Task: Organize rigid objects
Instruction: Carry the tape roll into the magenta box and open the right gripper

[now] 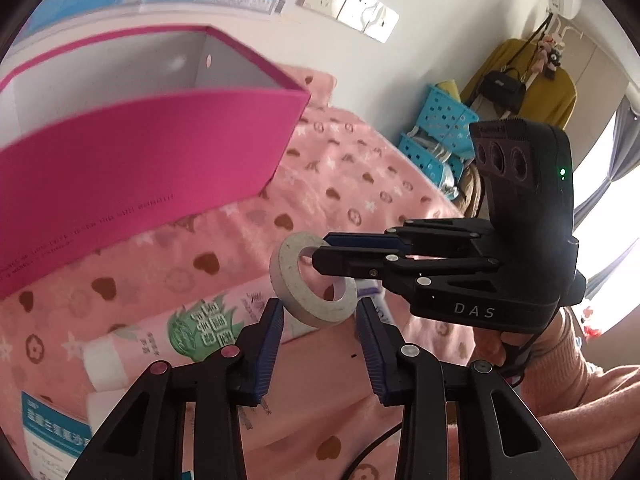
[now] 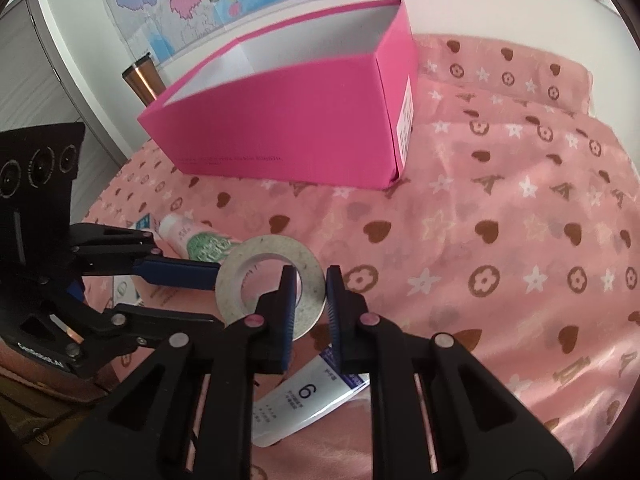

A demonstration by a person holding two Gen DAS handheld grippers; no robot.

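Both grippers clamped on one tape roll, raised over the pink blanket.

Grey-white tape roll (image 2: 269, 280) held off the bed between two tools. Right gripper (image 2: 311, 280) pinches the roll's band, one finger through the hole, one outside. Left gripper (image 1: 320, 312) spans the roll's outer edge, pads against it on either side. Open pink box (image 2: 304, 120) sits beyond on the heart-print blanket (image 2: 500, 240), apart from the roll. Pink-and-green tube (image 2: 196, 240) and white packet (image 2: 304, 396) lie on the blanket beneath.
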